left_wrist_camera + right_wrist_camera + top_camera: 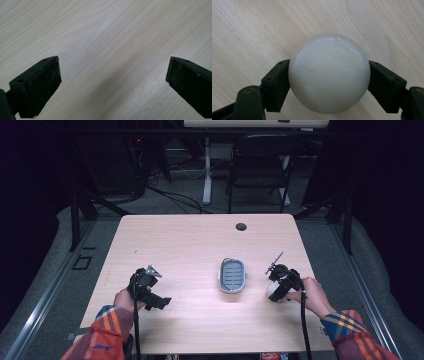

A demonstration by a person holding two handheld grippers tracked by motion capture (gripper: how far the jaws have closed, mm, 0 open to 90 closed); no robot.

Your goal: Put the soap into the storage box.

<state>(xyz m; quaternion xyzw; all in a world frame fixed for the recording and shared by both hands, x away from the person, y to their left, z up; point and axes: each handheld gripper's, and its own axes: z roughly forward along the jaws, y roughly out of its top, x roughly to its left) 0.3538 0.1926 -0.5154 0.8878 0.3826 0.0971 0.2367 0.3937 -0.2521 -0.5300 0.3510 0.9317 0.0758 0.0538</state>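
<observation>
High view, layout: wooden desk (200, 240); a small grey tray (232, 275) sits right of centre, nothing in it.
High view, right side: right hand-held gripper (278, 290) rests near the desk's right edge, just right of the tray, with a white ball (274, 290) between its jaws.
High view, left side: left hand-held gripper (159, 302) sits well apart on the left, nothing near it.
Left gripper view: jaws spread wide, only bare desk between them; it holds nothing.
Right gripper view: both pads pressed against the ball's (329, 73) sides; jaws closed onto it.
Ball, look: smooth, matte, off-white, round, faint scuffs on top; likely hard and slippery.
Progress, judged: grasp made, ball at desk level; lifting it and placing it, probably in the tray, remains.
</observation>
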